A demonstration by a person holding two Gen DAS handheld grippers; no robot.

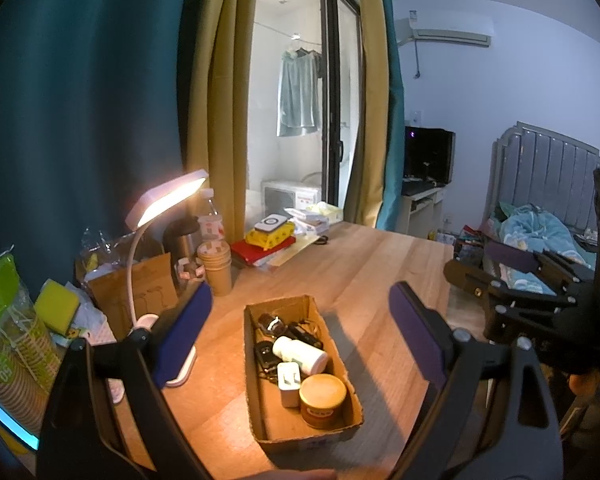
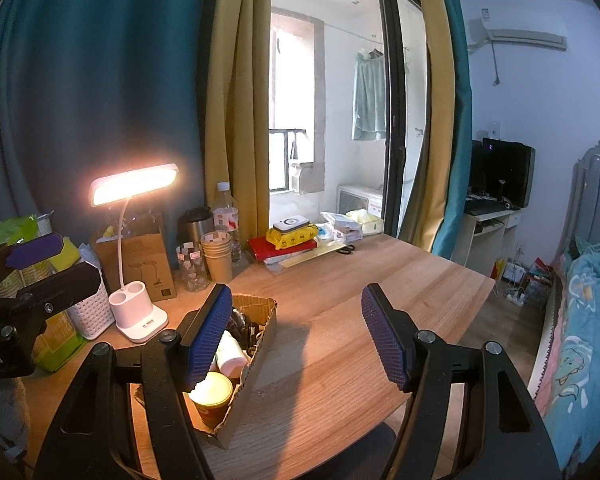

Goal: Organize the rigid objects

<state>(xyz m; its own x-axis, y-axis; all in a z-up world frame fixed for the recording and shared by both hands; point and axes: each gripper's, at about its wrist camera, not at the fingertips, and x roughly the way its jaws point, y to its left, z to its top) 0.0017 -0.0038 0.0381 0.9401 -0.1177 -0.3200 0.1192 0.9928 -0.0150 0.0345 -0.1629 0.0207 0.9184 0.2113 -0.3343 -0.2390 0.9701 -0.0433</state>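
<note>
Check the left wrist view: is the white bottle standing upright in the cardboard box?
No. The white bottle lies on its side in the cardboard box, across the dark items, just behind the round tin.

Each claw is matte black plastic. The left claw (image 1: 300, 312) has two angled arms ending in long flat fingers (image 1: 186, 332) faced with dark blue pads, and a round silver screw head sits at each joint. The right claw (image 2: 294, 336) is built alike; its blue pads (image 2: 384, 344) are ribbed. White lettering marks the left claw's black body at the left edge of the right view.
</note>
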